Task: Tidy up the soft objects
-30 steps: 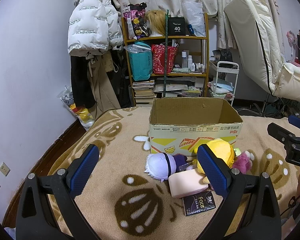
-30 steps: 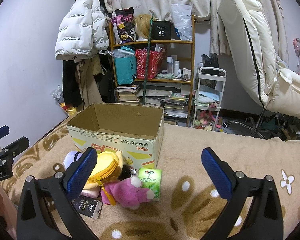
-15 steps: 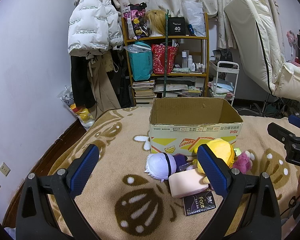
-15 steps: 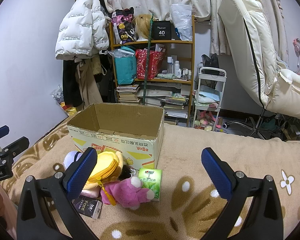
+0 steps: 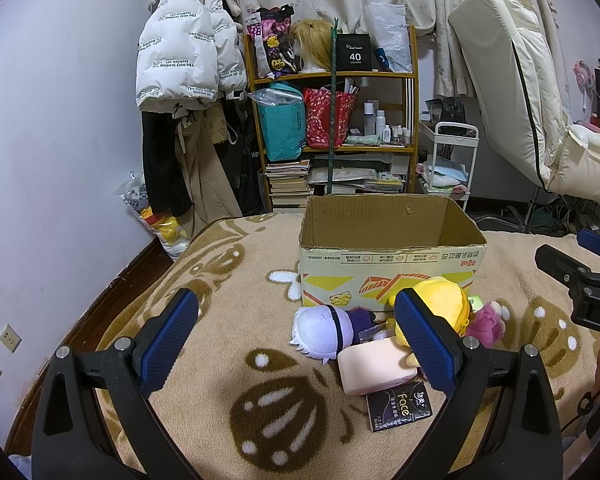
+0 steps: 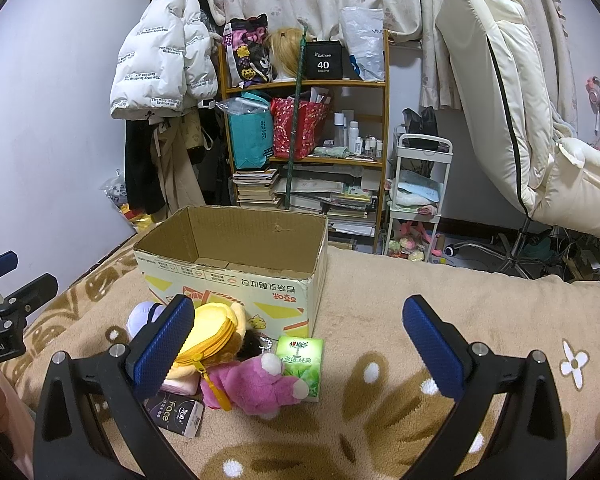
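Note:
An open cardboard box stands on the tan blanket, with nothing seen inside. In front of it lies a pile: a white-haired plush doll, a yellow plush pouch, a pink plush toy, a pink pack, a black tissue pack and a green tissue pack. My left gripper is open, short of the pile. My right gripper is open above the pink toy and green pack.
A wooden shelf crammed with bags, books and bottles stands behind the bed. A white puffer jacket hangs at the left, a white cart and a cream recliner at the right. The blanket stretches right of the box.

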A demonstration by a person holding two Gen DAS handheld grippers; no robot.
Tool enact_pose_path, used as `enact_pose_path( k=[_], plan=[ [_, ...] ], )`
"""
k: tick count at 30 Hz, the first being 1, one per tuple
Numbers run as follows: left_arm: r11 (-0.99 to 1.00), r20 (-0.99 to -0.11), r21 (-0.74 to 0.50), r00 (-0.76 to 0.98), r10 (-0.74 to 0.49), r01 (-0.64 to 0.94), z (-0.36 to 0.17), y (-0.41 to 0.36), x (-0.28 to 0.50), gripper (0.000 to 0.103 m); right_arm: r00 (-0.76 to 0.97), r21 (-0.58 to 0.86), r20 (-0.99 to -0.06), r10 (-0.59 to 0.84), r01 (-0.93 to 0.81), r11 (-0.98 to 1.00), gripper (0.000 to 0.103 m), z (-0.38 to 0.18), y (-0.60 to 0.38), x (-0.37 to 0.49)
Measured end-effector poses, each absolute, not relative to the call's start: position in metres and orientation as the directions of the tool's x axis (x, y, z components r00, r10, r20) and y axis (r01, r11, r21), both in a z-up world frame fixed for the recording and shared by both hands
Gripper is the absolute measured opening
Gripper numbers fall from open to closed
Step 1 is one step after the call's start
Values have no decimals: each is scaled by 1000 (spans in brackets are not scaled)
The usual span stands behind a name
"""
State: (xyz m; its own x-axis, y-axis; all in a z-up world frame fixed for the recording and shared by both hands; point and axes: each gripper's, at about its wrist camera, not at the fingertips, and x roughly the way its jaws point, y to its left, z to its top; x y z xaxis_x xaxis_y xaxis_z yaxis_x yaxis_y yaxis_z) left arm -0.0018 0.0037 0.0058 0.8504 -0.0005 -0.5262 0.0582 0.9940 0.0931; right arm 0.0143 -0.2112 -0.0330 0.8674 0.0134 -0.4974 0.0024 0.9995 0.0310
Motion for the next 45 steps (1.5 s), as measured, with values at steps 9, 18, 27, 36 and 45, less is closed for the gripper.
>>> enact_pose_path(
  k=[9, 18, 27, 36, 45],
  plan=[
    [992, -530, 106, 848, -7, 75, 4, 4, -3, 98, 865, 34, -502, 13, 4, 999, 103, -35, -215, 16],
    [985, -538, 114, 841, -51, 133, 3, -13, -2, 98, 855, 30, -519, 10, 6, 1000, 103, -38, -217, 18],
    [967, -594, 99, 794, -131, 234, -9, -36, 7, 98, 819, 75, -573, 10, 40, 996, 103, -50, -221, 26],
    [941, -642, 122, 748, -168, 316, -29, -69, 27, 98, 749, 137, -658, 78, 18, 990, 103, -61, -235, 49],
    [920, -694, 114, 693, -196, 375, -49, -90, 42, 98, 647, 156, -753, 122, -6, 988, 98, -86, -234, 68]
  ],
)
